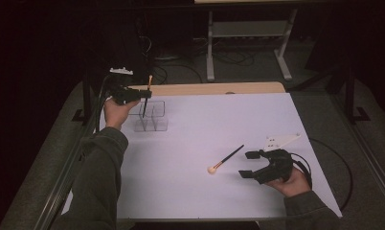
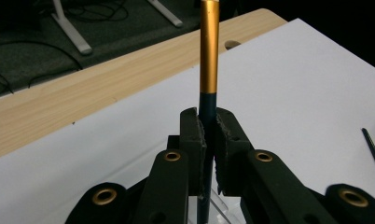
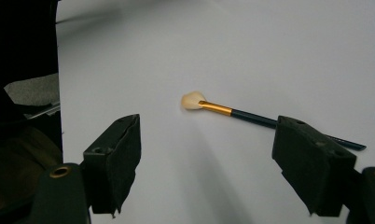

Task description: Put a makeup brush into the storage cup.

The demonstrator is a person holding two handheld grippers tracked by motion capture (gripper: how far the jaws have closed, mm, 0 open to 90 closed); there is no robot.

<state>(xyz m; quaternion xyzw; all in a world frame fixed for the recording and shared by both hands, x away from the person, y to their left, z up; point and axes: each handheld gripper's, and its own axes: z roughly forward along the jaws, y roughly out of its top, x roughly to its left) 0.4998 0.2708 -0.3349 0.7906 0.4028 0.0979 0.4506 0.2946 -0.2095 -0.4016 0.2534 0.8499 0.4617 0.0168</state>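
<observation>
A white table top (image 1: 219,129) with a strip of pale wood (image 1: 214,88) along its far edge carries everything here. In the high view a clear plastic organiser (image 1: 152,117) with open compartments stands directly beneath the jaws of the left gripper (image 1: 143,94); the left gripper view catches just a sliver of its clear rim (image 2: 218,198) below the jaws. The right gripper (image 1: 251,164) rests low over the table at the near right, its jaws spread wide with nothing between them. The left gripper (image 2: 208,140) has its jaws clamped on the dark handle of an upright makeup brush (image 1: 147,93); its own view shows what the high view cannot, the pads pressed tight on the handle and the gold ferrule (image 2: 209,51) rising straight above them. A second makeup brush (image 1: 225,159) lies flat just ahead of the right gripper's jaws; in the right gripper view this brush (image 3: 232,112) lies beyond the gap between the jaws (image 3: 223,163), its pale bristle head (image 3: 193,100) toward the left jaw and its thin handle running behind the right one.
</observation>
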